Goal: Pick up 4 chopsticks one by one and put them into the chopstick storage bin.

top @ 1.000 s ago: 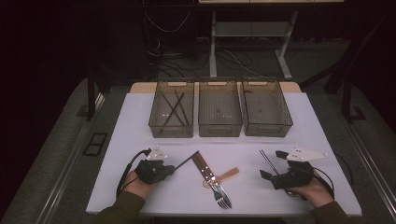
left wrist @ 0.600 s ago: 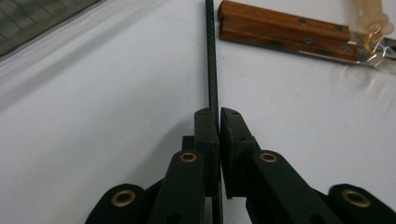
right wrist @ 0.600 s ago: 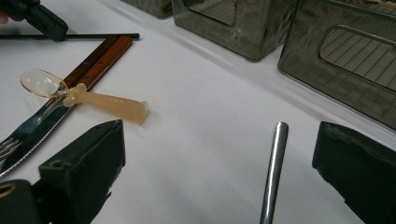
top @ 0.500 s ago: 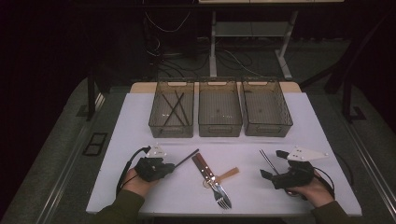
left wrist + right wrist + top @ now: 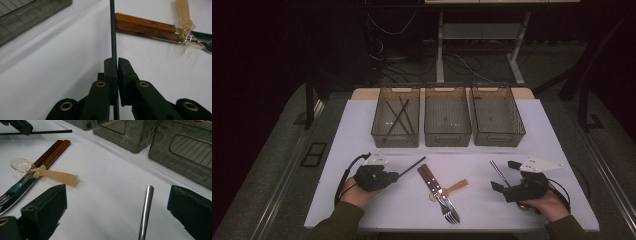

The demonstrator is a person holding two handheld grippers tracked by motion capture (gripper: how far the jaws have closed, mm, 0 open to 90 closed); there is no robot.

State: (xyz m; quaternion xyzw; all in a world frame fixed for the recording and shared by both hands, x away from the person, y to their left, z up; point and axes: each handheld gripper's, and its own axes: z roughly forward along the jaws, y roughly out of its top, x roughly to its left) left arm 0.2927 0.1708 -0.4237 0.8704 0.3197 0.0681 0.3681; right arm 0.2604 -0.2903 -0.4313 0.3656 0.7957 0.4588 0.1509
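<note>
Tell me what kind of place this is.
Likely a lab or recording workspace, not a kitchen: a white table set with three mesh bins and loose cutlery, handheld grippers, and behind it a dark floor with cables.

High view looks forward and down over the whole white rectangular surface (image 5: 532,135). Both gripper views sit low and close, sharing the wood-handled knife (image 5: 147,27) at centre.
</note>
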